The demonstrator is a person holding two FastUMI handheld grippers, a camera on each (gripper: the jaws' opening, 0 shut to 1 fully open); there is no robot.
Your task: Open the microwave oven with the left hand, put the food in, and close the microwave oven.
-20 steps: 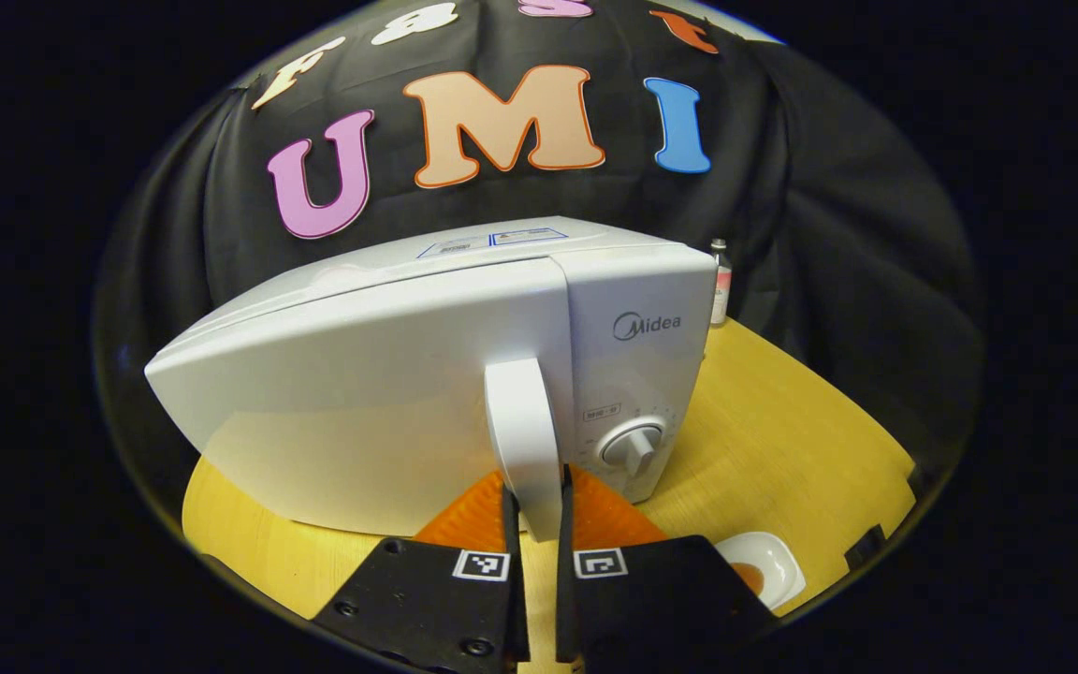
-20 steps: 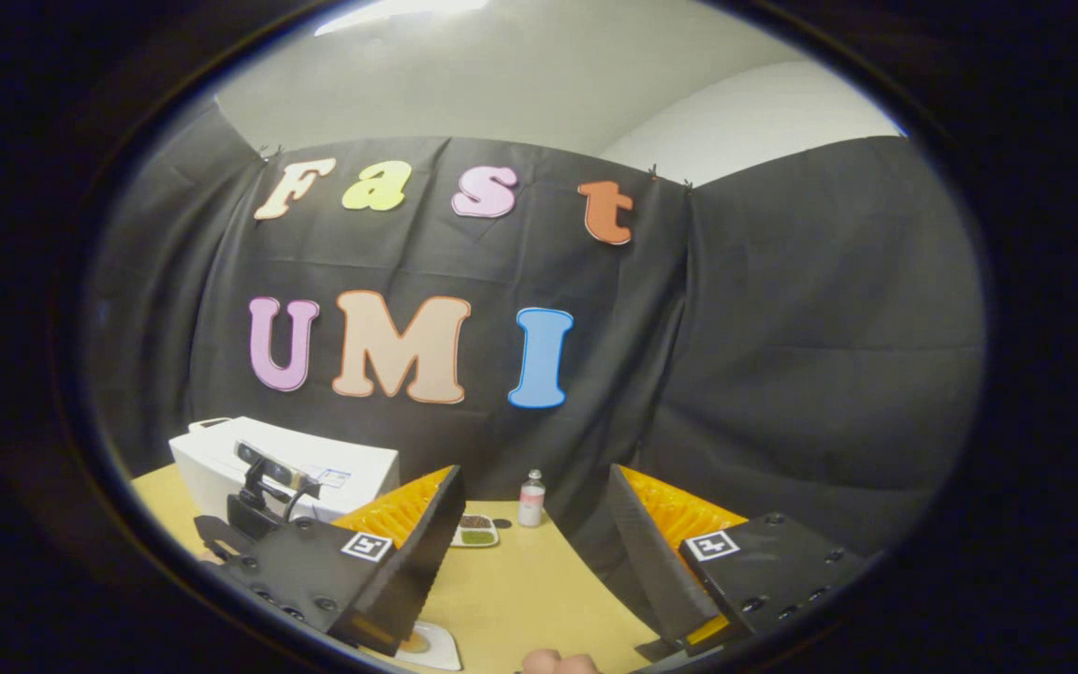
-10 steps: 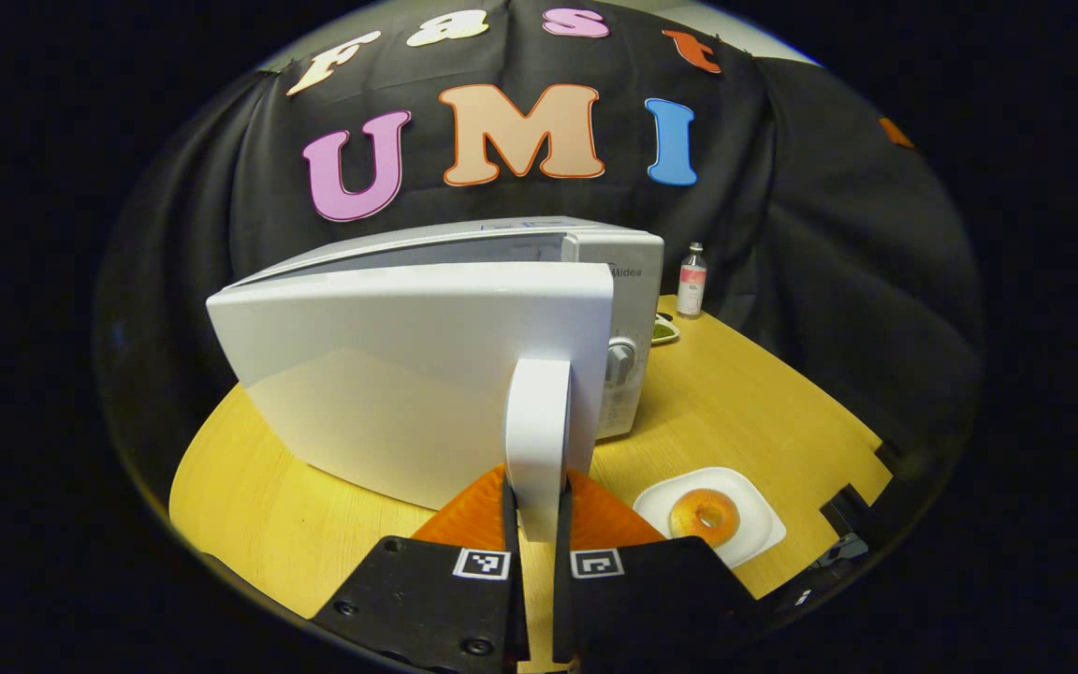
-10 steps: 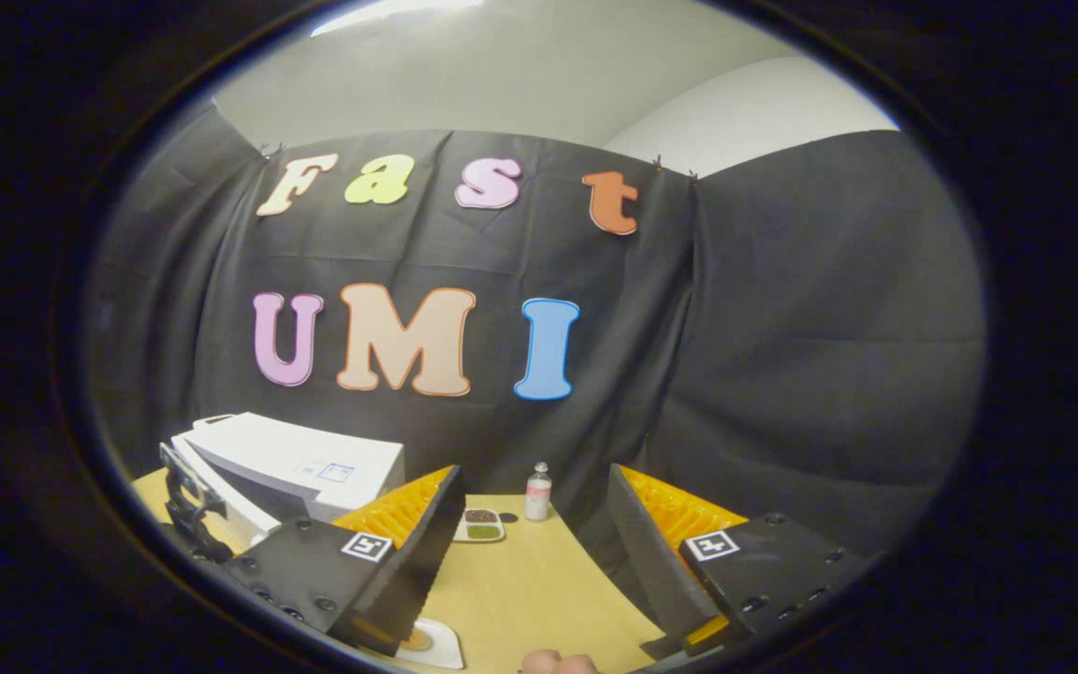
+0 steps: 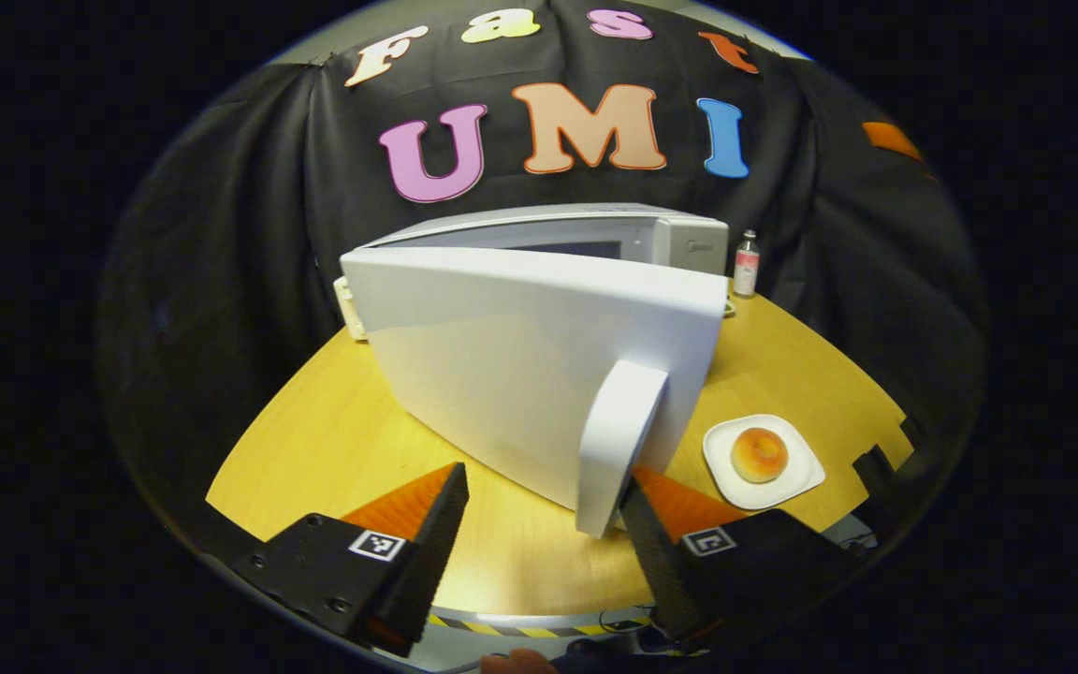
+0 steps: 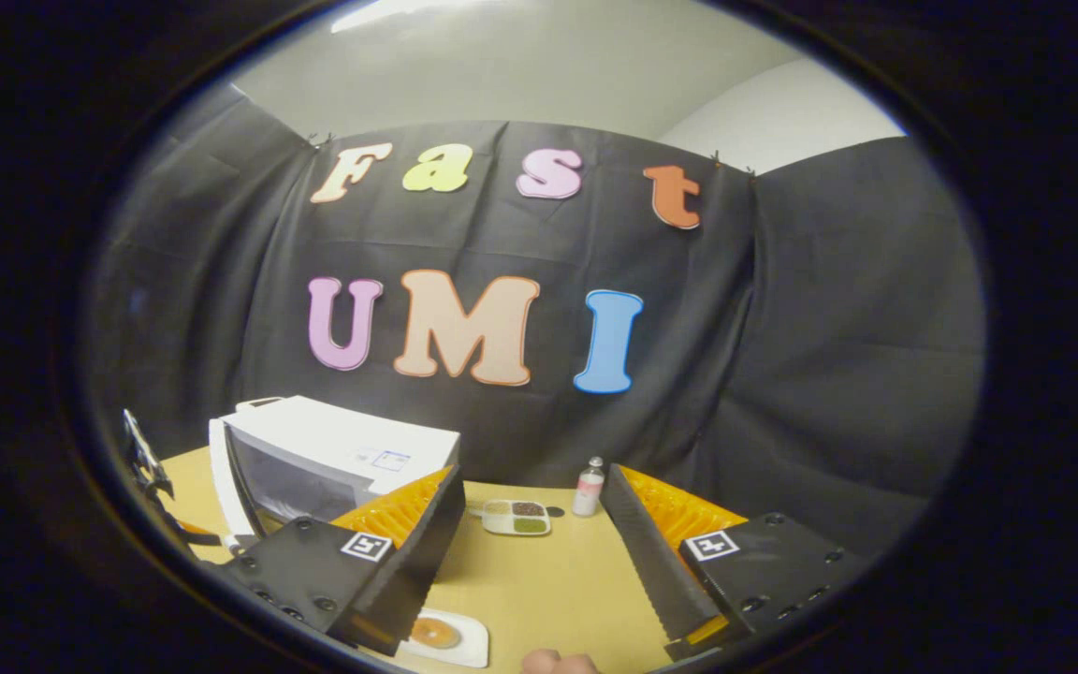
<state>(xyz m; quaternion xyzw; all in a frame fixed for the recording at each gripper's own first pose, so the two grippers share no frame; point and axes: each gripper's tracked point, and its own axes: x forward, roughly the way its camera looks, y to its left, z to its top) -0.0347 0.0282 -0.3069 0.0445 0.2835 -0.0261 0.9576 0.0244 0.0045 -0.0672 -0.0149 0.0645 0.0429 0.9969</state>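
In the left gripper view the white microwave [image 5: 595, 229] stands on the wooden table with its door [image 5: 520, 356] swung wide open. My left gripper [image 5: 539, 552] is open. The door's handle [image 5: 619, 440] stands close beside its right finger, and neither finger presses on it. A doughnut [image 5: 759, 454] lies on a white plate [image 5: 796, 482] to the right of the door. In the right gripper view my right gripper [image 6: 534, 562] hangs open and empty above the table. The microwave [image 6: 342, 449] stands to its left and the plate with the doughnut [image 6: 436, 634] lies below its left finger.
A small bottle [image 6: 586, 487] and a little divided dish [image 6: 516, 517] stand at the back of the table, near the black cloth. The bottle [image 5: 746, 265] is right of the microwave. The table's front edge [image 5: 539, 622] runs just under my left gripper.
My left gripper pulled the door open by its handle, then opened and let the handle go. The door now stands much wider. The right gripper stayed open and turned slightly.
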